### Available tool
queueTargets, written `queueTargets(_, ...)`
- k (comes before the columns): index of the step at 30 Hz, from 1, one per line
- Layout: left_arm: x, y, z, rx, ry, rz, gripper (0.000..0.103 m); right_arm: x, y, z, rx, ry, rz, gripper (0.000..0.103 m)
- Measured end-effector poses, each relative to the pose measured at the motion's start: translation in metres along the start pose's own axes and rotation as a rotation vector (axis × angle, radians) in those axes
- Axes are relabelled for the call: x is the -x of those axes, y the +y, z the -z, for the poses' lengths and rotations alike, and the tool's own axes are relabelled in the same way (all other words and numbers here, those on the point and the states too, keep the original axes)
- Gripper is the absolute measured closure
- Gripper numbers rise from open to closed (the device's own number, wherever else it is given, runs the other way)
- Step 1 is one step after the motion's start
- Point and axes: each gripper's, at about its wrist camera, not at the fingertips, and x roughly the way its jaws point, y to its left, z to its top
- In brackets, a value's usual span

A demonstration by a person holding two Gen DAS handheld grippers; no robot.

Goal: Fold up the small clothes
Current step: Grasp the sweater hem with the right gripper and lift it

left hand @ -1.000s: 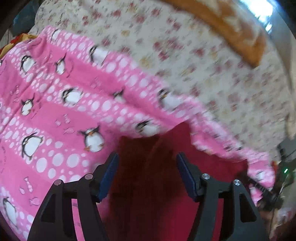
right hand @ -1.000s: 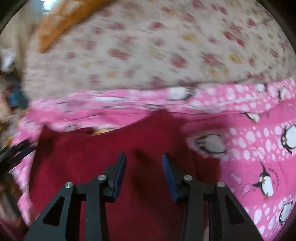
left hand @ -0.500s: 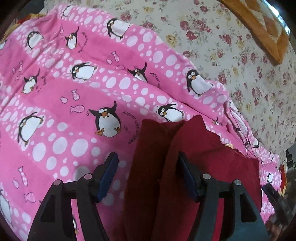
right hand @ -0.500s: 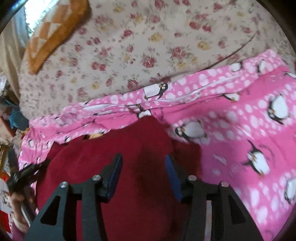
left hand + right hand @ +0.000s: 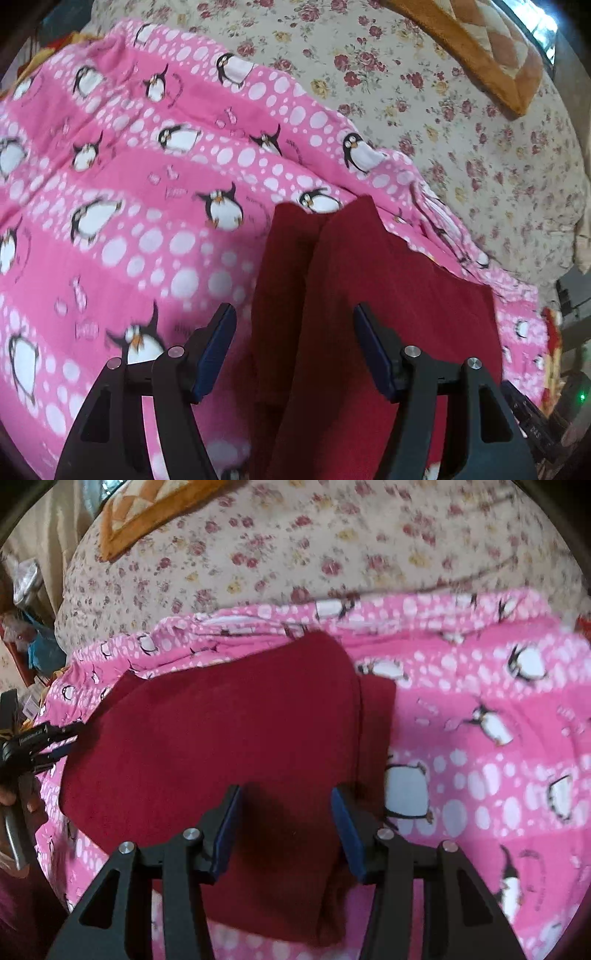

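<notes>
A dark red garment (image 5: pixel 369 295) lies folded on a pink penguin-print blanket (image 5: pixel 129 221). A second layer shows along its left edge in the left wrist view. My left gripper (image 5: pixel 293 332) is open and hovers over that left edge, empty. In the right wrist view the red garment (image 5: pixel 221 731) lies flat, with a narrower layer along its right side. My right gripper (image 5: pixel 286 812) is open above the garment's near right part, holding nothing. The left gripper (image 5: pixel 55 742) shows at the garment's left edge.
A cream floral sheet (image 5: pixel 461 129) covers the bed beyond the blanket (image 5: pixel 498 738). An orange patterned pillow (image 5: pixel 491 55) lies at the far side and also shows in the right wrist view (image 5: pixel 147 509). Clutter (image 5: pixel 29 646) sits off the bed's left side.
Both grippers have drawn back from the garment, so more blanket and bed show. The right gripper's jaws stand wider. The garment lies still.
</notes>
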Motion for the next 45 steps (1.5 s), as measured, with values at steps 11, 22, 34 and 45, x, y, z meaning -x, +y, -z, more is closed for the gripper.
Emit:
queueTargets(11, -0.018, 0.016, 0.007, 0.036, 0.051, -0.014, 0.055, 0.031, 0.016, 0.012, -0.052, -0.033, -0.162, 0.041)
queueTargets(22, -0.038, 0.002, 0.006, -0.003, 0.052, 0.018, 0.052, 0.009, 0.024, 0.016, -0.064, -0.003, -0.236, 0.04)
queueTargets(34, -0.026, -0.009, 0.0, 0.018, 0.089, 0.138, 0.102, -0.061, 0.088, -0.026, 0.082, -0.011, -0.323, 0.069)
queueTargets(45, 0.01, -0.044, -0.002, 0.019, 0.069, 0.295, 0.103, -0.096, 0.07, -0.022, -0.048, 0.022, -0.384, 0.082)
